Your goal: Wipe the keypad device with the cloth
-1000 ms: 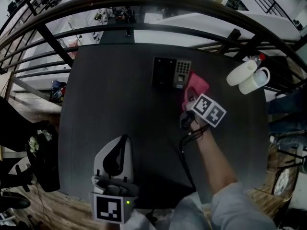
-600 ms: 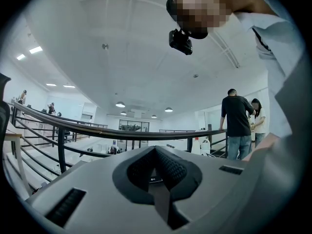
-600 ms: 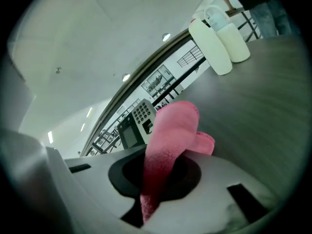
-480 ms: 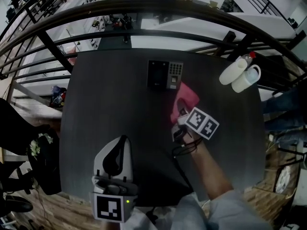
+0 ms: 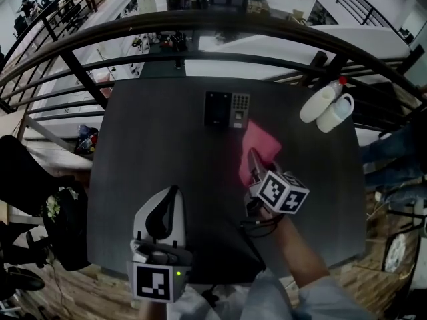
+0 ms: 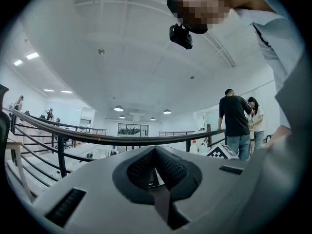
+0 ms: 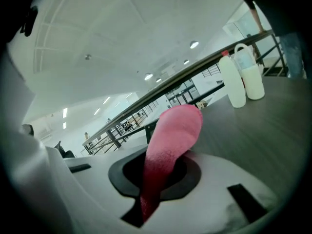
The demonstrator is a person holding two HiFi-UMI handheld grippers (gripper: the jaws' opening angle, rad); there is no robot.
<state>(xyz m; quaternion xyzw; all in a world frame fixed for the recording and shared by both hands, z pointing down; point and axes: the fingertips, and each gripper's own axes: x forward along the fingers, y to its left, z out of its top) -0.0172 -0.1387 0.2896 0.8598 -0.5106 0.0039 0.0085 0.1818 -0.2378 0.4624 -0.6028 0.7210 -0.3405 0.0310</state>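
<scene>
The black keypad device [image 5: 227, 109] lies flat near the far edge of the dark table [image 5: 147, 139]. A pink cloth [image 5: 257, 147] rests on the table just in front of it and to the right, a small gap away from the device. My right gripper [image 5: 254, 157] is shut on the near end of this cloth [image 7: 171, 139], which sticks out forward between the jaws. My left gripper [image 5: 171, 193] sits by the table's front edge, left of the right one, with its jaws [image 6: 155, 151] closed on nothing.
A white bottle [image 5: 317, 103] and a white jug [image 5: 336, 112] stand at the table's back right corner. A dark railing [image 5: 200, 29] runs beyond the far edge. Two people [image 6: 238, 116] stand off to the right. A cable [image 5: 259, 225] trails behind my right gripper.
My right gripper has drawn the pink cloth back toward me, off the keypad device's right side. The left gripper has stayed put.
</scene>
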